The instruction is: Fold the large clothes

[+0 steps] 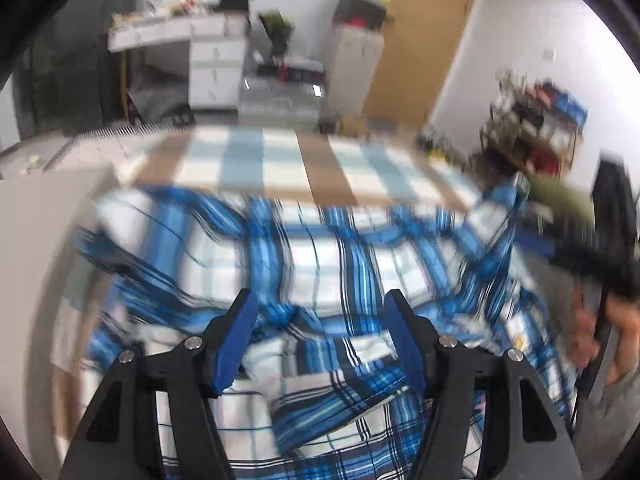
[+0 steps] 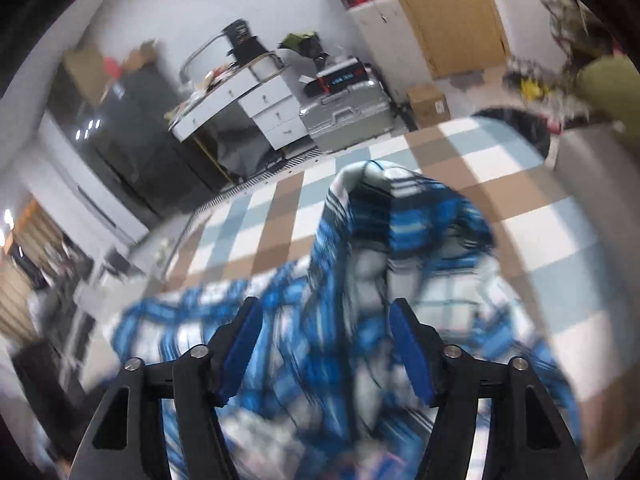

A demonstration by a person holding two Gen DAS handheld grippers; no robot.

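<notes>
A blue, white and black plaid shirt lies crumpled on a checked white, light-blue and brown cover. My left gripper hangs over the shirt's near part with its blue pads apart and not pressing the cloth. At the right edge of the left wrist view, a hand holds the other gripper's black body. In the right wrist view the shirt is blurred and one fold rises in a hump. My right gripper is open, with cloth showing between its fingers but not clamped.
Beyond the cover stand a white desk with drawers, a silver suitcase, a cardboard box and a wooden door. A cluttered shelf is at the right. An olive sleeve reaches in.
</notes>
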